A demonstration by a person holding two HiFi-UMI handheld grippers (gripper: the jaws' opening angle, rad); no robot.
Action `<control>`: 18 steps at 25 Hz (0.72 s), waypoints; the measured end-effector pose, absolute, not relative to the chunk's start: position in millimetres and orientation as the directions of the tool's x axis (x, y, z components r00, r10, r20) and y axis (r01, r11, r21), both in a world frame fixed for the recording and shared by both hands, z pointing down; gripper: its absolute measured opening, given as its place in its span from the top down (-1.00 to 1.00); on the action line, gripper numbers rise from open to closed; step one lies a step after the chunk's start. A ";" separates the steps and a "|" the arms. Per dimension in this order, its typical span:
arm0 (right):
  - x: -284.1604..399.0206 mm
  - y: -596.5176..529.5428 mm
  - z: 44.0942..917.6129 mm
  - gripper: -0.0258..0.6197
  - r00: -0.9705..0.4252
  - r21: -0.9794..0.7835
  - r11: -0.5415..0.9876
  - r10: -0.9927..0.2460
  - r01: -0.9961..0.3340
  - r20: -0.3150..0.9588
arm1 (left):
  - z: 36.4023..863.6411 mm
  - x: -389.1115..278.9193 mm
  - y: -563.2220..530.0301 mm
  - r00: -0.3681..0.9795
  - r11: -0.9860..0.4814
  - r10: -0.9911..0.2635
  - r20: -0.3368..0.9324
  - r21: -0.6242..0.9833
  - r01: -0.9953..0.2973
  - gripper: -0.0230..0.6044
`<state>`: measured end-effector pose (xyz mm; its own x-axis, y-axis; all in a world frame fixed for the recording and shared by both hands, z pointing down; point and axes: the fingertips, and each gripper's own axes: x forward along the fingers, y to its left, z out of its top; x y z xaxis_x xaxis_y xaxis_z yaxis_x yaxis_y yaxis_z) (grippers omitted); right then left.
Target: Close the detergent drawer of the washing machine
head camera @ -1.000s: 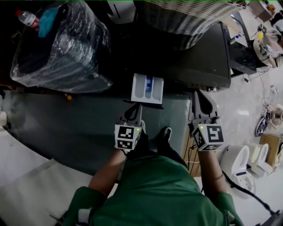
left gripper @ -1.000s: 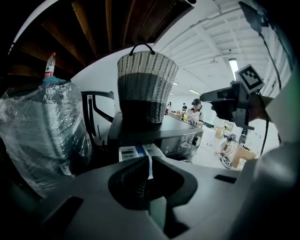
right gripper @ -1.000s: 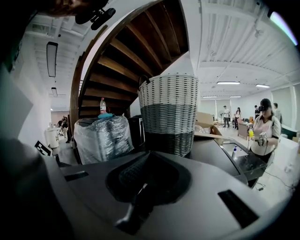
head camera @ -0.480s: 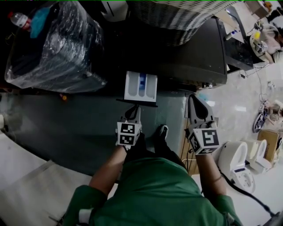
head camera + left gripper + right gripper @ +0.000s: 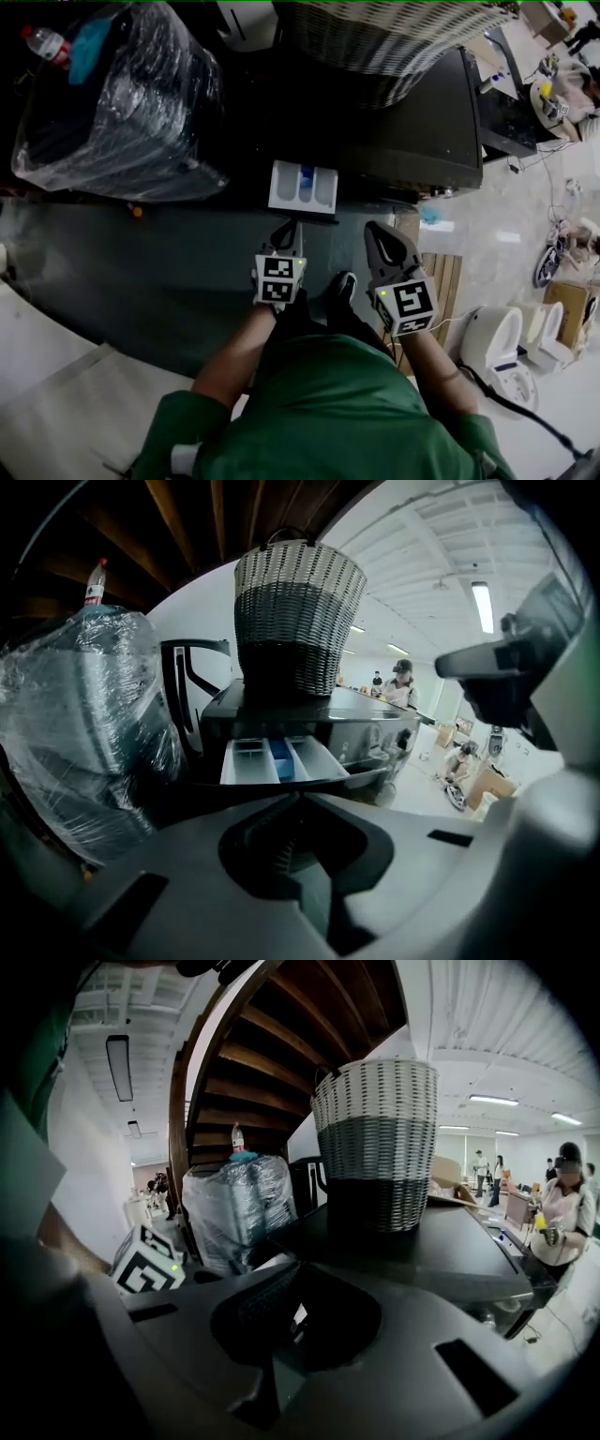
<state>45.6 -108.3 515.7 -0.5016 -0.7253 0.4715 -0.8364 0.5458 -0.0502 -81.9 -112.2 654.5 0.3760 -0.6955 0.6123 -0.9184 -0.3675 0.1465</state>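
At the front edge of the washing machine [image 5: 412, 122], the drawer [image 5: 302, 186] has slid further in before the left gripper [image 5: 292, 227], closed empty like the right gripper [image 5: 372, 230], so more pushing remains.

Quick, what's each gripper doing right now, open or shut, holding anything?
Left gripper: jaws shut, holding nothing.
Right gripper: jaws shut, holding nothing.

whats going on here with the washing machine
A person holding a gripper in each hand stands at the washing machine, whose detergent drawer is out, not yet closed. The left gripper, jaws together, has its tip at the drawer's front edge. The right gripper, also shut and empty, hangs beside it.
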 end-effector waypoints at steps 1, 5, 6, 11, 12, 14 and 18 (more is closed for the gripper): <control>39.9 -105.2 522.3 0.85 -0.509 -0.051 0.559 -0.709 -0.828 0.488 | 654.3 -81.3 -123.4 0.378 -0.363 -0.697 0.609 0.155 -0.919 0.84; 26.6 -103.9 536.6 0.85 -0.515 -0.048 0.580 -0.678 -0.813 0.525 | 653.5 -80.2 -158.5 0.392 -0.359 -0.695 0.602 0.181 -0.916 0.84; 25.5 -107.0 536.9 0.85 -0.514 -0.048 0.579 -0.678 -0.814 0.526 | 653.3 -80.3 -163.6 0.394 -0.361 -0.697 0.599 0.182 -0.915 0.84; 26.1 -127.1 532.5 0.85 -0.502 -0.045 0.565 -0.692 -0.824 0.519 | 653.1 -78.9 -181.6 0.409 -0.369 -0.695 0.591 0.195 -0.909 0.84; 26.6 -130.4 533.2 0.85 -0.499 -0.047 0.561 -0.691 -0.827 0.522 | 653.1 -78.8 -185.4 0.411 -0.371 -0.693 0.593 0.196 -0.908 0.84; 27.1 -137.4 535.2 0.85 -0.494 -0.051 0.554 -0.692 -0.831 0.526 | 653.1 -78.5 -193.3 0.414 -0.377 -0.687 0.597 0.195 -0.906 0.84; 25.5 -148.2 544.8 0.85 -0.492 -0.067 0.547 -0.684 -0.834 0.539 | 652.6 -76.9 -205.8 0.424 -0.390 -0.678 0.600 0.196 -0.900 0.84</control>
